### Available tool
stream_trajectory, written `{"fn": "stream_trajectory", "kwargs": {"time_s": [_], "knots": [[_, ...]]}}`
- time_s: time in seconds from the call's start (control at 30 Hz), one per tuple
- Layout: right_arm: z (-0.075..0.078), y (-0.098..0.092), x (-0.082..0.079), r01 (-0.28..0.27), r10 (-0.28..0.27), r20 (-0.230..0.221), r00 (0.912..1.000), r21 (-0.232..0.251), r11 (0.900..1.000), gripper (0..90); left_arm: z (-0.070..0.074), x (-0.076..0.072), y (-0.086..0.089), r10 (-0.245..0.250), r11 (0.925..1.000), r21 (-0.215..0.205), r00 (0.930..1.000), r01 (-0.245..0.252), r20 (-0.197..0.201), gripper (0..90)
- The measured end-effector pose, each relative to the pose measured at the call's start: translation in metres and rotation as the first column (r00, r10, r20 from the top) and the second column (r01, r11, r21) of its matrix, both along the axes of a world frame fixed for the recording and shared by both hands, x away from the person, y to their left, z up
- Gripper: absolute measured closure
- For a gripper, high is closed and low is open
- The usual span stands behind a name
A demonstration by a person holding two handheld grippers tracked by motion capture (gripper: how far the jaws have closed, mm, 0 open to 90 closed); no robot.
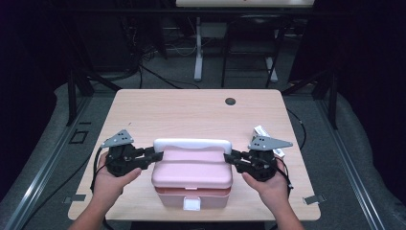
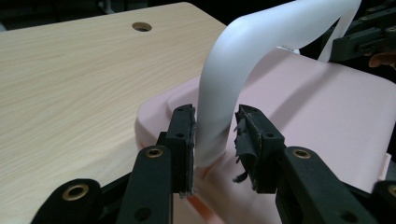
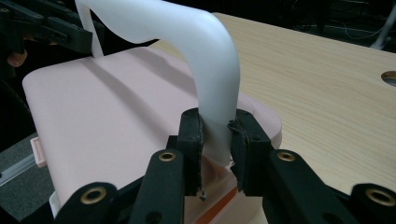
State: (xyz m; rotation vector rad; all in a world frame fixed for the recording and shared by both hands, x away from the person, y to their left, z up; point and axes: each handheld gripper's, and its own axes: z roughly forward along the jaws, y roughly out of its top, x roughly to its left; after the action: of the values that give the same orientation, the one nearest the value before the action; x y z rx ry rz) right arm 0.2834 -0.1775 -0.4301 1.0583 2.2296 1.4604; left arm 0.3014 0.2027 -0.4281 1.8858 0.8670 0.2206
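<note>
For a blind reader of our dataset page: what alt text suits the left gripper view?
The left claw straddles one end of a white handle that arches over a pink box; one pad touches it and a gap shows at the other. The box sits on a light wooden table.

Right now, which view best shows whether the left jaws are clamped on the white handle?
The left gripper view: the white handle stands between the left gripper jaws with a gap at one pad. The high view shows the handle too small; the right gripper view shows its far end.
</note>
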Motion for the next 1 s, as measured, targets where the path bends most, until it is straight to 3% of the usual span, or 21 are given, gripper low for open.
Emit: {"fn": "stream_trajectory", "kwargs": {"time_s": [0.43, 0.77, 0.9, 1.0], "knots": [[0.007, 0.0, 0.003, -0.009, 0.009, -0.009, 0.9999, -0.003, 1.0, 74.4, 0.006, -0.022, 0.023, 0.015, 0.999, 0.041, 0.9996, -0.016, 0.023, 71.6], [0.011, -0.002, 0.008, -0.021, 0.021, -0.018, 0.9996, 0.006, 1.0, 74.4, 0.001, -0.041, 0.03, 0.041, 0.9981, 0.046, 0.9985, -0.042, 0.037, 89.7], [0.013, -0.003, 0.011, -0.024, 0.025, -0.025, 0.9994, 0.013, 1.0, 74.4, -0.004, -0.048, 0.029, 0.024, 0.9976, 0.064, 0.9996, -0.025, 0.015, 90.0], [0.014, -0.004, 0.013, -0.024, 0.025, -0.033, 0.9992, 0.023, 0.999, 74.4, -0.011, -0.052, 0.025, 0.022, 0.9987, 0.047, 0.9997, -0.022, -0.005, 90.0]]}}
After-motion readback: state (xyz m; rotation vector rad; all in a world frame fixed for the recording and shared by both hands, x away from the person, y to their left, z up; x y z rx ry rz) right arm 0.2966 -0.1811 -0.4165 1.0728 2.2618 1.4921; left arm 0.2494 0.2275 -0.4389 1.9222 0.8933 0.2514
